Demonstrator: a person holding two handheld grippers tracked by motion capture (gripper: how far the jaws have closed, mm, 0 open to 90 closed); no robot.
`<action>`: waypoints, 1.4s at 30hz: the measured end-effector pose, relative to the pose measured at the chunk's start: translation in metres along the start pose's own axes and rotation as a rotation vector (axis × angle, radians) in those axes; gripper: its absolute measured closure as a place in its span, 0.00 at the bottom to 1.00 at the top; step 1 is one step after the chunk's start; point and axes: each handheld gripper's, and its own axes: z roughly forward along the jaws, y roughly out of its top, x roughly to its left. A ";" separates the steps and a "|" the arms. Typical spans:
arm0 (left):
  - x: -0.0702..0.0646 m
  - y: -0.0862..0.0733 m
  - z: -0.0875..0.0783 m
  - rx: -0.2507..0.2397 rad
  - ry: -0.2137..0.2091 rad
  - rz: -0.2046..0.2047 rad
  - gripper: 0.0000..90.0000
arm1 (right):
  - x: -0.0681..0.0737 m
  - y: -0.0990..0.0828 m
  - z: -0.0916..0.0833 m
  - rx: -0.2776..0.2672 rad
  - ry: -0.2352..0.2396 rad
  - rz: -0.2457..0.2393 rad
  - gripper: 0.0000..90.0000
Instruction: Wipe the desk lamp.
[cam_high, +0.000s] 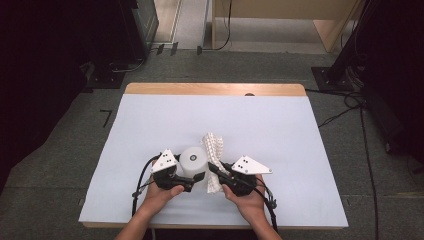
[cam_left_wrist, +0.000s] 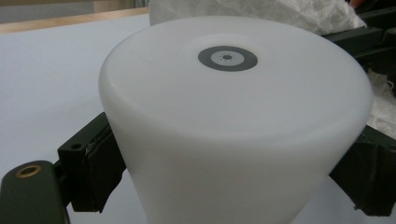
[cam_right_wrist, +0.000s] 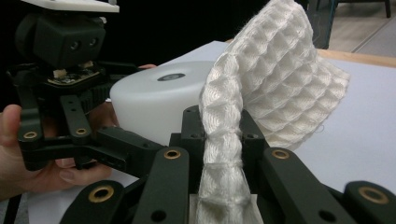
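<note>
I have the left gripper (cam_high: 196, 177) clamped on the white cup (cam_high: 194, 160), which stands upside down near the front middle of the table (cam_high: 150, 125). In the left gripper view its two fingers (cam_left_wrist: 95, 163) press the cup's wall from opposite sides, low down near the rim end, with the cup's flat base and its grey ring mark facing up and away from me.

My right gripper (cam_high: 216, 169) is closed on the white waffle-weave cloth (cam_high: 213, 145). In the right gripper view the fingers (cam_right_wrist: 187, 135) pinch a bunched fold of cloth between them; the rest rises above the fingertips and drapes over to the right. From the high view the cloth lies just beside the cup, on its right, and I cannot tell whether they touch.
</note>
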 end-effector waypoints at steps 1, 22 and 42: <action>0.000 0.000 -0.001 -0.004 0.008 0.010 0.10 | 0.000 0.000 0.000 -0.003 0.002 -0.006 0.87; 0.010 0.009 -0.022 -0.131 0.045 -0.055 0.10 | 0.011 -0.015 0.018 0.079 0.041 -0.011 0.87; 0.010 0.012 -0.030 -0.194 0.124 -0.056 0.10 | 0.013 -0.016 0.020 0.093 0.056 -0.005 0.87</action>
